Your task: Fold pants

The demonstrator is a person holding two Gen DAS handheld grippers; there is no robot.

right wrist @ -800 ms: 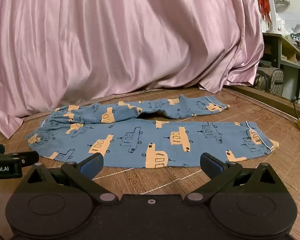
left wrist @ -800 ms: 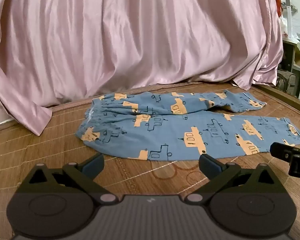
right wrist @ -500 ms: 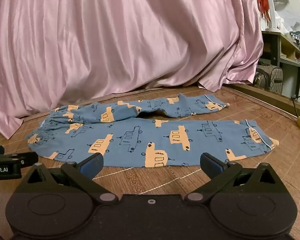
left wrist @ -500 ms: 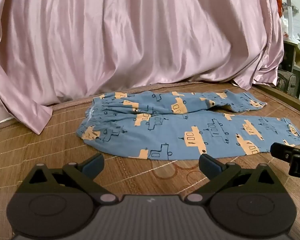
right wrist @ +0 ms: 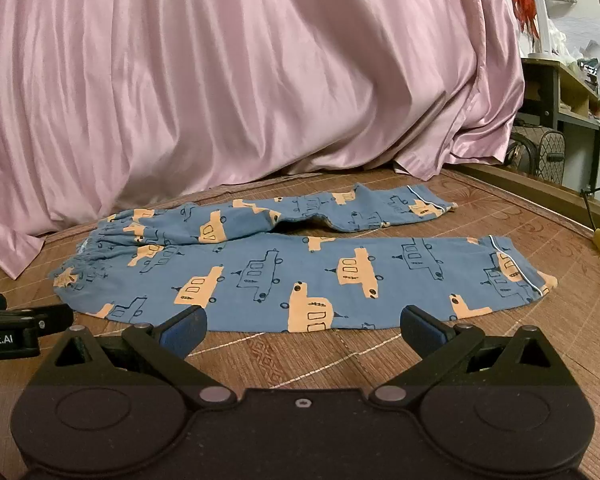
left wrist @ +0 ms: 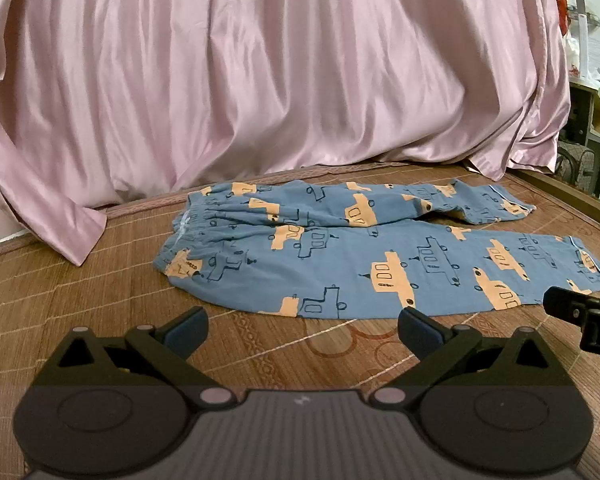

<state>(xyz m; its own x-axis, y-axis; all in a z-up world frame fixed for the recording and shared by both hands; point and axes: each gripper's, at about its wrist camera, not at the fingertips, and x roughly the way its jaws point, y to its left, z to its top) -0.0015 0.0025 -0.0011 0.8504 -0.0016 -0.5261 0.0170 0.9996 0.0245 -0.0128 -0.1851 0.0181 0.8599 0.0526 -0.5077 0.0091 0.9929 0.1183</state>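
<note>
Right wrist view: pants [right wrist: 300, 276] lie flat just beyond the spread, empty right gripper [right wrist: 302, 326].

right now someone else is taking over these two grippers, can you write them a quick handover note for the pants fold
Left gripper: open, empty, low over the woven brown mat, just short of the near edge of the pants.
Right gripper: open, empty, also at the near edge, further toward the cuffs.
Blue pants with orange car print: flat on the mat, waistband to the left, cuffs to the right, legs spread apart in a narrow V. Pink satin drape hangs behind.
Done: nothing folded yet.
Left: grip one leg, lay it over the other, then fold lengthwise.
</note>
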